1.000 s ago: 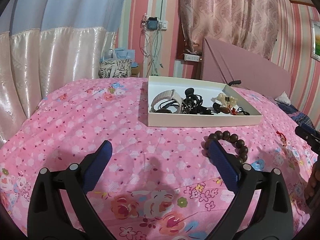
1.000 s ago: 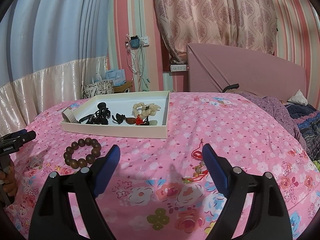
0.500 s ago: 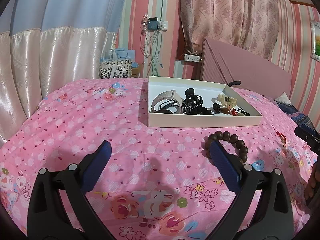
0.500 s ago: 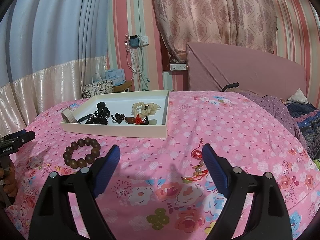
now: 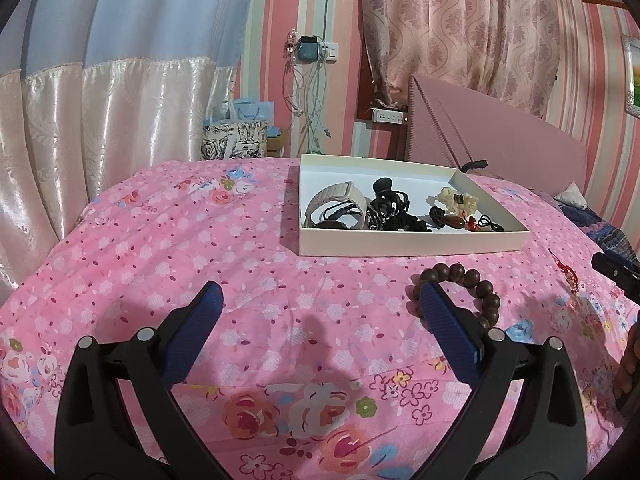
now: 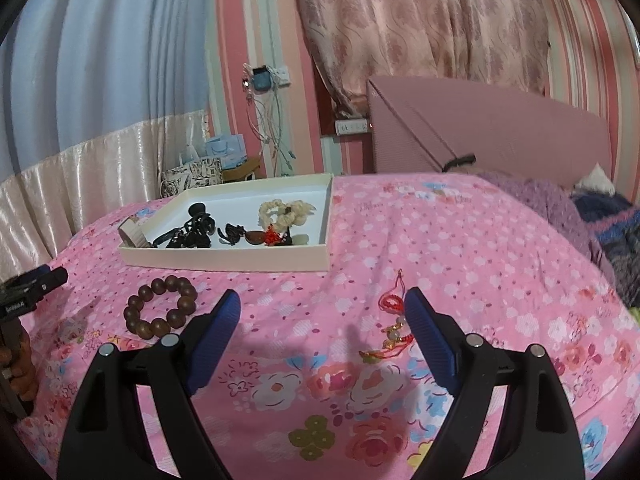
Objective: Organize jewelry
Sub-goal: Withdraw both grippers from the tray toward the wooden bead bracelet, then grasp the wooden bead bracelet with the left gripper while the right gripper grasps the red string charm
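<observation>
Both my claws, left gripper (image 5: 320, 308) and right gripper (image 6: 322, 312), gape empty over the bedspread. Bead bracelet (image 6: 162, 307) lies left of centre, red charm (image 6: 394, 322) lower centre; tray (image 6: 224, 260) waits above. Next: pick one.

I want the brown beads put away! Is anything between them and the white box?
Nothing visible. The wooden bead bracelet lies on bare pink bedspread just before the white tray; only its low front wall must be cleared.

A brown wooden bead bracelet (image 6: 162, 307) and a red corded charm (image 6: 394, 326) are laid flat on the bedspread before the filled white tray (image 6: 224, 260).
</observation>
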The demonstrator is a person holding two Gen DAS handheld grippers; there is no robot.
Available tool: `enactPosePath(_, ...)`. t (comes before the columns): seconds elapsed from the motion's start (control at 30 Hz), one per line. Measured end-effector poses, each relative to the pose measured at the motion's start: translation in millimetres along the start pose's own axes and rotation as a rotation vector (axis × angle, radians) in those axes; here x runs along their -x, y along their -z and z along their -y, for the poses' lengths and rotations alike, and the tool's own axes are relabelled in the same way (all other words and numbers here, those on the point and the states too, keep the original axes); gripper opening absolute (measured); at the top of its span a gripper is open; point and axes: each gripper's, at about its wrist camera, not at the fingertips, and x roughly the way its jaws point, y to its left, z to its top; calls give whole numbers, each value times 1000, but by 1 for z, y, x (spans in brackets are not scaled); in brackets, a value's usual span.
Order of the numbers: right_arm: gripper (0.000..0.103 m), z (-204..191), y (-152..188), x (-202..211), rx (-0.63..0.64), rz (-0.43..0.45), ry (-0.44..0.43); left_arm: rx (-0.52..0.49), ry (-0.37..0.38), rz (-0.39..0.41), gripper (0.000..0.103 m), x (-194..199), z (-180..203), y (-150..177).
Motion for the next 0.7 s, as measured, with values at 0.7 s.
enactPosePath(0.7,83,85,-18,-48,-2,-252,87,-123,-91,-225,81,-75,88,-16)
